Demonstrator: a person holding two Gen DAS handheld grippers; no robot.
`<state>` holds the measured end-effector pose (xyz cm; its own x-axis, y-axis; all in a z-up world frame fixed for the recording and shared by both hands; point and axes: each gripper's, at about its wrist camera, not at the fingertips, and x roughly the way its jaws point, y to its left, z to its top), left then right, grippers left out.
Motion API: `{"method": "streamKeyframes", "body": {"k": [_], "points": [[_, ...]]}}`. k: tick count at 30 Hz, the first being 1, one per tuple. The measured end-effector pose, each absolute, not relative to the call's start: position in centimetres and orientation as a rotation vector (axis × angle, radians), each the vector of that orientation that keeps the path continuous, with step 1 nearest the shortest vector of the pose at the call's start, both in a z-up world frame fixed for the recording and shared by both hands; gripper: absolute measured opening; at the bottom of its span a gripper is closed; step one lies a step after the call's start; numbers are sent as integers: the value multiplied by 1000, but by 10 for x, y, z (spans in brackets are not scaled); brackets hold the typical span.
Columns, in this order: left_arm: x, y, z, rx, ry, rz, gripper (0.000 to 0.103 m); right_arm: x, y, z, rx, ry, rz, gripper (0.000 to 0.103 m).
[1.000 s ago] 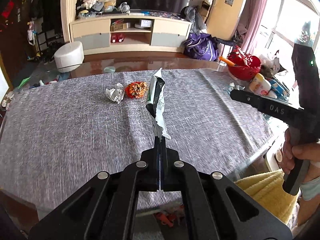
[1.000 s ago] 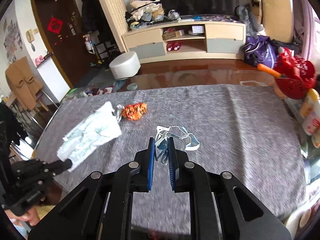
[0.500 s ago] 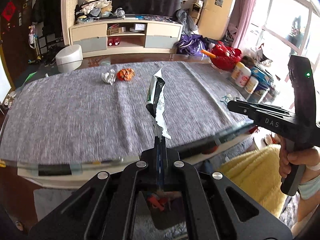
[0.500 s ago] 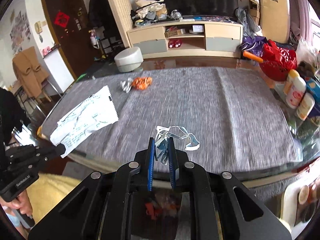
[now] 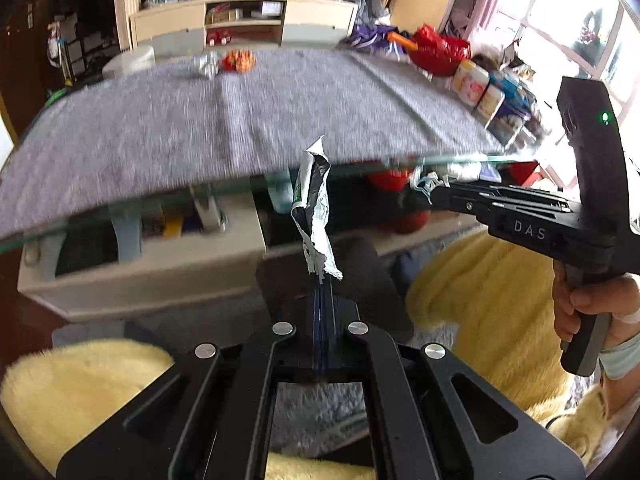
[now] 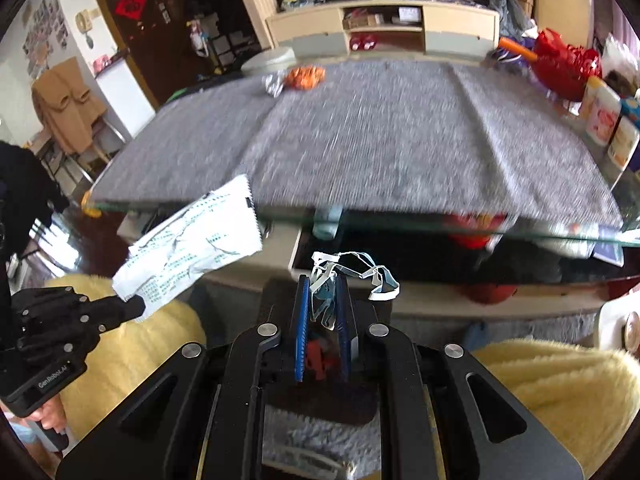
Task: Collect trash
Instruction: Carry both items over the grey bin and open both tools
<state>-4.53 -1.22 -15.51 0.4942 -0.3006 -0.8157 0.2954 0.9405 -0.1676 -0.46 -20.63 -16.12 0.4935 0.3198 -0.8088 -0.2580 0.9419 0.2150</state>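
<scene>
A cluttered living room lies behind, with a low cabinet (image 6: pixel 384 28) on the far wall and a glass table (image 6: pixel 280 216) covered by a grey cloth (image 5: pixel 224 120) across the middle of both views. Both tools hang below and in front of the near table edge, above a black bin (image 5: pixel 360 256) on the floor between yellow fluffy cushions (image 5: pixel 480 280).

The left gripper (image 5: pixel 322 280) has its jaws pressed together on the lower end of a torn wrapper (image 5: pixel 314 204), which stands up from the tips; the right wrist view shows its white printed face. The right gripper (image 6: pixel 323 292) is clamped on a tangle of white plastic scraps (image 6: pixel 352 272), with a narrow gap between the blue pads (image 6: pixel 303 312) filled by the scraps.

Two pieces remain far across the cloth: a crumpled foil ball (image 5: pixel 204 66) and, just to its right, an orange wrapper (image 5: pixel 239 60).

By my reading, the step in hand is carrying both loads to the bin. The next move calls for holding each load directly over the opening, then parting the jaws so the light pieces fall inside instead of drifting onto the cushions. After that, the far pair needs a long reach.
</scene>
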Motion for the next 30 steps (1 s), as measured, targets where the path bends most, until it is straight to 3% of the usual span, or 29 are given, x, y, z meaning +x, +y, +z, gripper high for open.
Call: {"method": "streamKeyframes", "body": {"k": [23,29,30], "points": [[-29,-35,-291,-27,1296,-386,0,5,-190,-300,123,1334,340,15],[-21,-31,-304,-83,1343,-397,0,6,-194,-309,137,1361,323,20],[-21,-30,-305,-88,1345,-399,0,6,-195,-309,147,1362,326,31]]}}
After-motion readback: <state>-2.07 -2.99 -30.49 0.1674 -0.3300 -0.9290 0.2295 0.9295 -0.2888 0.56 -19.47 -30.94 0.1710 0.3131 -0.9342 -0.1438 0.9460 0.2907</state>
